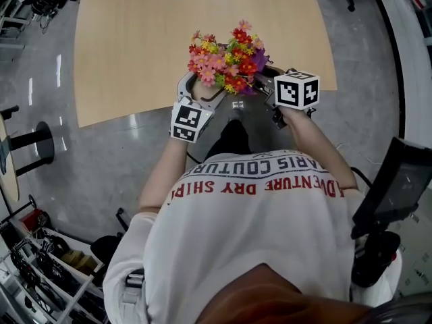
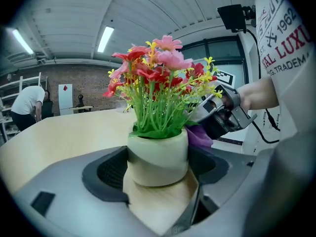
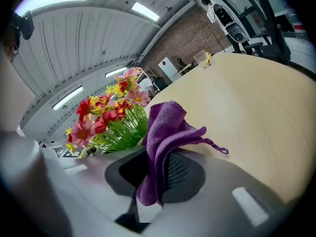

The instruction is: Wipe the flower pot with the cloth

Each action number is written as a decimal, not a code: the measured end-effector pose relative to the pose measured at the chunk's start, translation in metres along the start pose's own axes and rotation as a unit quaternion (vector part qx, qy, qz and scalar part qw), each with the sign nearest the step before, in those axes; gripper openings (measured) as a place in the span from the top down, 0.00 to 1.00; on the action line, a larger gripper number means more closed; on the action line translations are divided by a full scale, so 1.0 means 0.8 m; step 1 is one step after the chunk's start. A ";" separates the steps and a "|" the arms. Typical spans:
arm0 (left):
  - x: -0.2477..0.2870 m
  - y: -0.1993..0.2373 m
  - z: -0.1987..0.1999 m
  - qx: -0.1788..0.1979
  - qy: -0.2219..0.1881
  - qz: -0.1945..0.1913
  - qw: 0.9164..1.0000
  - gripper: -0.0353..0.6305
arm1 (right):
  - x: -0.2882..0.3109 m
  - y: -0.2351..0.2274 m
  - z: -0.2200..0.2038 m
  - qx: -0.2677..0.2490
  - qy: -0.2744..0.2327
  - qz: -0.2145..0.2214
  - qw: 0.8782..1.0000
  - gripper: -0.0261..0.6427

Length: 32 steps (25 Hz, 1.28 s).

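The left gripper clamps the pale flower pot between its pads, upright, over the near edge of the wooden table. The pot's red, pink and yellow flowers rise above it. Just to its right, the right gripper pinches the purple cloth, which bunches above its jaws.

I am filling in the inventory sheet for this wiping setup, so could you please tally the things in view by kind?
Flower pot: 1
Purple cloth: 1
Grippers: 2, the left gripper and the right gripper
Wooden table: 1
Total: 5
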State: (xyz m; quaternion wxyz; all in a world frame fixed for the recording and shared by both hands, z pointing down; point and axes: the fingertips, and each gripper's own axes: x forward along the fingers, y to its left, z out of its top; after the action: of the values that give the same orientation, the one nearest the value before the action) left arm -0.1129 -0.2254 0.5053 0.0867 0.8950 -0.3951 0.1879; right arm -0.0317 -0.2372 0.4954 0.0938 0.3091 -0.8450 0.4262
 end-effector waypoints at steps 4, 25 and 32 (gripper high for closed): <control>0.002 0.006 -0.006 0.004 0.001 -0.002 1.000 0.36 | 0.018 -0.025 -0.012 -0.024 0.036 -0.040 0.998 0.90; -0.018 -0.015 -0.004 -0.081 -0.001 0.115 0.990 0.35 | -0.065 -0.025 -0.024 -0.088 0.021 -0.047 0.995 0.90; -0.026 -0.043 0.000 -0.117 -0.029 0.261 0.958 0.35 | -0.134 -0.021 -0.058 -0.076 0.003 -0.050 0.996 0.90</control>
State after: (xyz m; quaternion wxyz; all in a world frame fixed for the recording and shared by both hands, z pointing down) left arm -0.1001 -0.1880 0.4970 0.1275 0.7496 -0.6362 0.1306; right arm 0.0580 -0.1609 0.4898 0.1413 0.3418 -0.8580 0.3564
